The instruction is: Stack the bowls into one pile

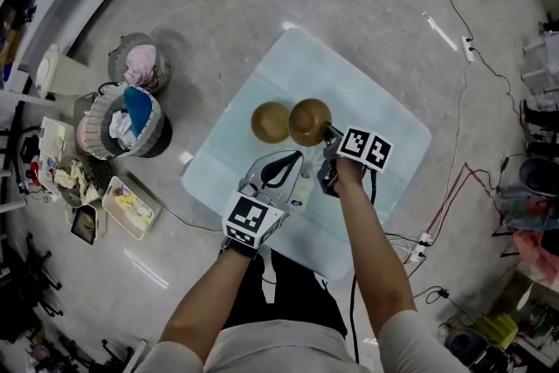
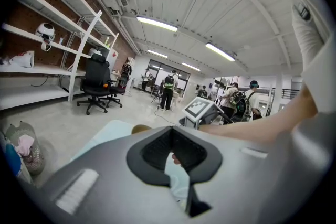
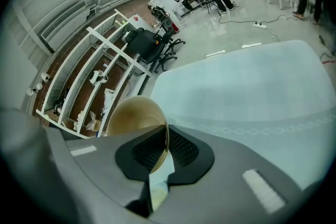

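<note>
Right gripper [image 3: 166, 138] fingers clenched on bowl [image 3: 131, 115] rim | left gripper [image 2: 172, 140] fingers closed, empty | second bowl [image 1: 270, 121] beside

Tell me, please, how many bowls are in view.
2. The left bowl sits on the pale blue cloth; the right bowl, just beside it, has its rim clamped in the right gripper. None appears hidden.
</note>
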A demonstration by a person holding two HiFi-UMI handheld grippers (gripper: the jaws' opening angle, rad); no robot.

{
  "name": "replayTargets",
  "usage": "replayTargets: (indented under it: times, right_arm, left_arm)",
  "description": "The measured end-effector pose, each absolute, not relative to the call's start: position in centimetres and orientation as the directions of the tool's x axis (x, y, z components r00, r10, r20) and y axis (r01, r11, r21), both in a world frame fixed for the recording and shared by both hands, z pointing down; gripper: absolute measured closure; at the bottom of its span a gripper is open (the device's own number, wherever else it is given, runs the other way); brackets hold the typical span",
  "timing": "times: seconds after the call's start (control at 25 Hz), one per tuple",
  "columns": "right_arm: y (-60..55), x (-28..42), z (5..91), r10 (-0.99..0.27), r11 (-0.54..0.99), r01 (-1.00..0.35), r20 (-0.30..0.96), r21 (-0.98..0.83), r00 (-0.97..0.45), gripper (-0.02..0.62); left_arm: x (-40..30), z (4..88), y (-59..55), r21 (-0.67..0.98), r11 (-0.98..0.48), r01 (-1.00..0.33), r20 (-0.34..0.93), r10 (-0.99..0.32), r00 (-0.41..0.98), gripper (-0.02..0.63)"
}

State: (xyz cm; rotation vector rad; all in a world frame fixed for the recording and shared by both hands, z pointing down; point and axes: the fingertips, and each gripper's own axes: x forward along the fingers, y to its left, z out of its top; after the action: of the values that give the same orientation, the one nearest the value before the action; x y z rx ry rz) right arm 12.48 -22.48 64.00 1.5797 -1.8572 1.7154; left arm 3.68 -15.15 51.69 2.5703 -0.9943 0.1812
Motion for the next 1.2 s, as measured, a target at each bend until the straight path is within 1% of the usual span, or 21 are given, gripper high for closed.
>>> replayTargets:
  times: [0.28,0.56,0.96,1.2]
  right_arm:
    - [-22.4,7.8,64.0,-0.521,-0.167,-0.772,0.72,-0.613,-0.459,0.572]
    - [-23.5,4.6,65.7,-0.479,-0.136,-0.792,0.739,-0.595,-0.473,0.572]
    - [-24.0,3.6,68.6,-0.443,-0.112,-0.831,0.777,-0.544,-0.449,0.571]
    - [-24.5,3.2,68.6,-0.437,-0.049,-0.858,0.784,-0.511,-0.441,0.566]
  left_arm:
    - [-0.6,51.8,-14.7,0.302,-0.634,-0.712,0.256,-0.666,0.701,0.6]
    - [-3.4,52.6,-15.2,0.314,-0.587,-0.746,0.261,-0.702,0.663,0.6]
    - [-5.2,54.3,-15.4,0.333,-0.545,-0.769,0.277,-0.723,0.632,0.6]
    - [-5.1,54.7,-15.8,0.336,-0.542,-0.77,0.28,-0.723,0.631,0.6]
